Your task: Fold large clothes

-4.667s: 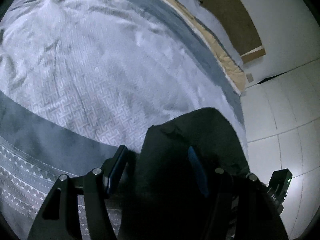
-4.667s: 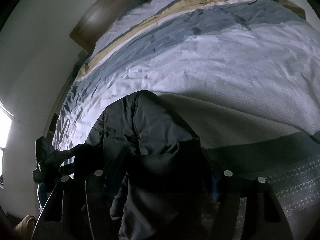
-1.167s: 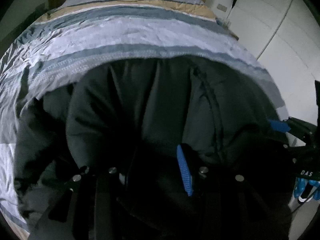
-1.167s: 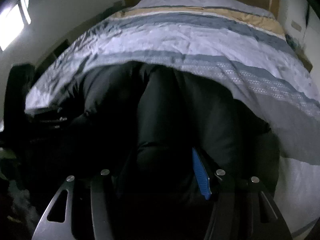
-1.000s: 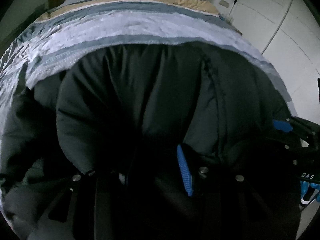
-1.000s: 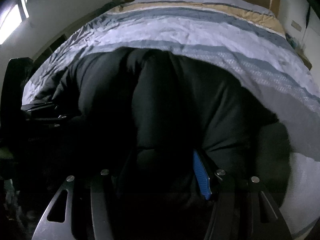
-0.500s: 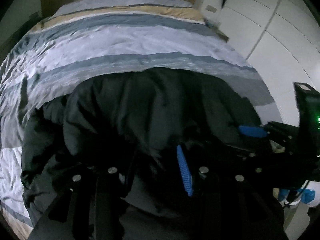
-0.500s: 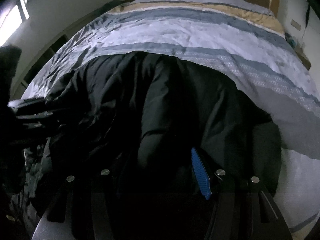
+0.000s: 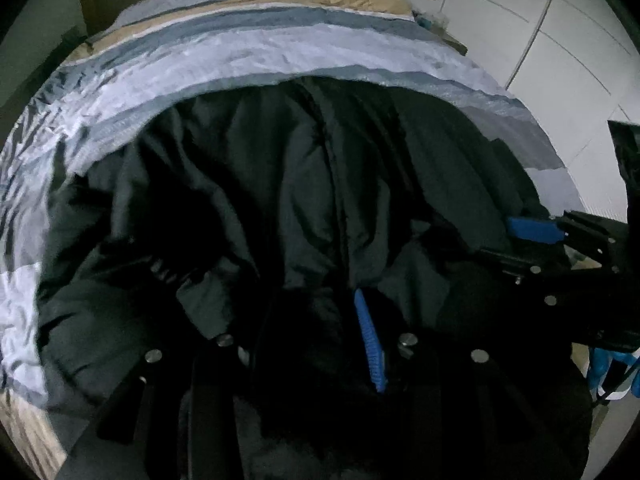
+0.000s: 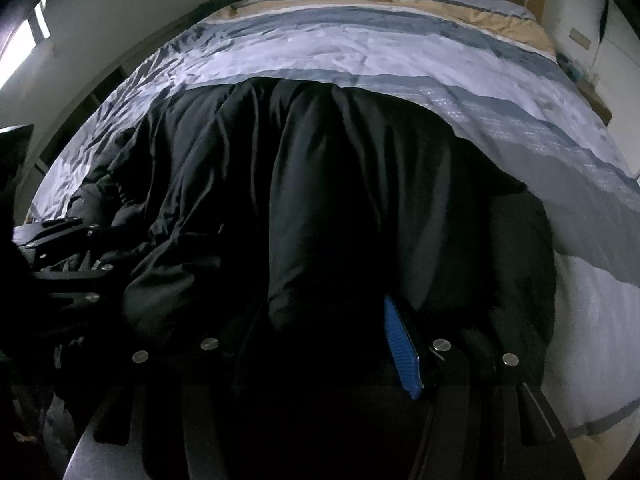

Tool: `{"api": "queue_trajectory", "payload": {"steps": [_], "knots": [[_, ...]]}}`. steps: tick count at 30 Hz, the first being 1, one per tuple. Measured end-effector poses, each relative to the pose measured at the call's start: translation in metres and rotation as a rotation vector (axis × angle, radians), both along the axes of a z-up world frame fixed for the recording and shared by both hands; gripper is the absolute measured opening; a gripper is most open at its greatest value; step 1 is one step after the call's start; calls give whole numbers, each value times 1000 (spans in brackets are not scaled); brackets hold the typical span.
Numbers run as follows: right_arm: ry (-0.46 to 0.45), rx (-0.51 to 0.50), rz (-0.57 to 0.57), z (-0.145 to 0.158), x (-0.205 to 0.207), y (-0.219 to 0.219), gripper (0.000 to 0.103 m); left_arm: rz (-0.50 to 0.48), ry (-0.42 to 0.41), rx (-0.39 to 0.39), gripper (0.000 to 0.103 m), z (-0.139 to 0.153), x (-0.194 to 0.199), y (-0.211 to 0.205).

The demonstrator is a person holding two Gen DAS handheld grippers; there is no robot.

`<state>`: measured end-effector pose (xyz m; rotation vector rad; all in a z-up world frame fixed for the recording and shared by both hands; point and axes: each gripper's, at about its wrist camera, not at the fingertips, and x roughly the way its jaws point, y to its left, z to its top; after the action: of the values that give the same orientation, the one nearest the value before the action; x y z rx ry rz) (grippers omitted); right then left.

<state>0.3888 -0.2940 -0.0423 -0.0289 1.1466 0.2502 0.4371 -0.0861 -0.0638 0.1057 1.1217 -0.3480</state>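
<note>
While the black coat (image 9: 288,200) hangs bunched over the near end of the striped bed (image 9: 248,52), pinched by both the left gripper (image 9: 304,344) and the right gripper (image 10: 320,344), no neat fold shows yet and the folding looks barely begun. From the left wrist the right gripper appears side-on, with white cupboard doors (image 9: 560,40) behind it; only the right wrist catches the window (image 10: 24,44).
</note>
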Motion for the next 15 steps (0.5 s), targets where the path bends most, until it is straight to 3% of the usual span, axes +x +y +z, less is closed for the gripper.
{"api": "queue_trajectory", "payload": {"steps": [11,15], "knots": [[35,2,-70,32,-41,1,57,30,-52,91,38,64,-43,11],[40,54,-123,47,-60,-3,60,45,-62,97,38,81,-58,24]]}}
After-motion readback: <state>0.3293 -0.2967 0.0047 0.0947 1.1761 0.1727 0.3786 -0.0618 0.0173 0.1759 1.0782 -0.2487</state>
